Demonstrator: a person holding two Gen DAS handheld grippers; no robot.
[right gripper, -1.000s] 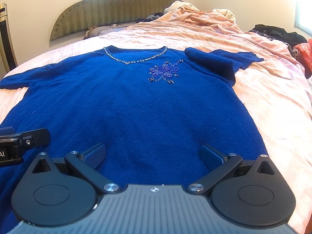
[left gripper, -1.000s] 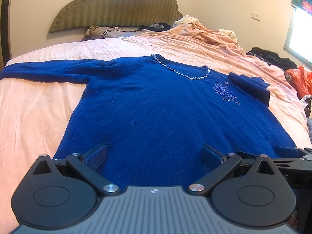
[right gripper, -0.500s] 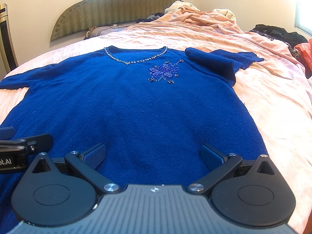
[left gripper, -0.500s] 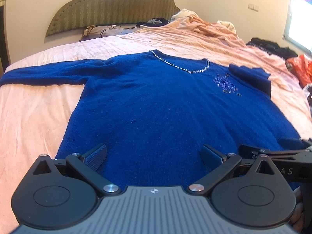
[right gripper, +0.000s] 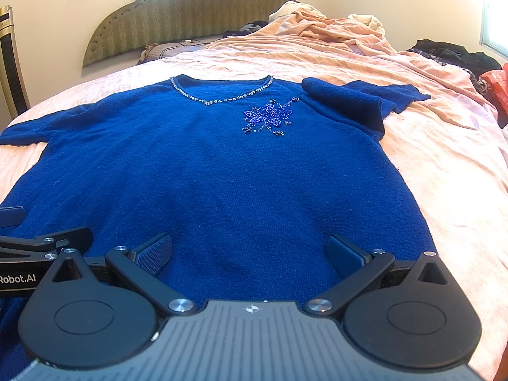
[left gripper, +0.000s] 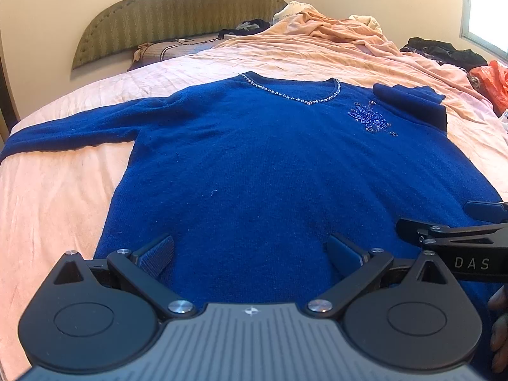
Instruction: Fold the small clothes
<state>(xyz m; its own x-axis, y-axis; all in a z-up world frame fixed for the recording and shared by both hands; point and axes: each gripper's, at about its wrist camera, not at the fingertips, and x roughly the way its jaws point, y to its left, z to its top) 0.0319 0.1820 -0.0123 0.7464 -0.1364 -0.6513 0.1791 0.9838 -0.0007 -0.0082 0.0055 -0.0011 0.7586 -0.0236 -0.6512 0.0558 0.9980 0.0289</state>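
Flat on the peach bedsheet point(right gripper: 444, 171), a blue sweater point(right gripper: 222, 174) was found spread front-up, directly ahead of both tongs, its hem nearest them. A beaded neckline point(right gripper: 222, 96) and a beaded flower motif point(right gripper: 268, 117) were seen at the far end. One sleeve point(left gripper: 73, 133) was laid straight out to the left; the other sleeve point(right gripper: 355, 101) was folded in over the shoulder on the right. The left gripper point(left gripper: 250, 254) was held wide apart above the hem, nothing between its fingers. The right gripper point(right gripper: 250, 252) was likewise spread wide and empty, just beside the left one. Beyond the sweater a green headboard point(right gripper: 190, 3) and rumpled bedding point(right gripper: 333, 28) were noted.
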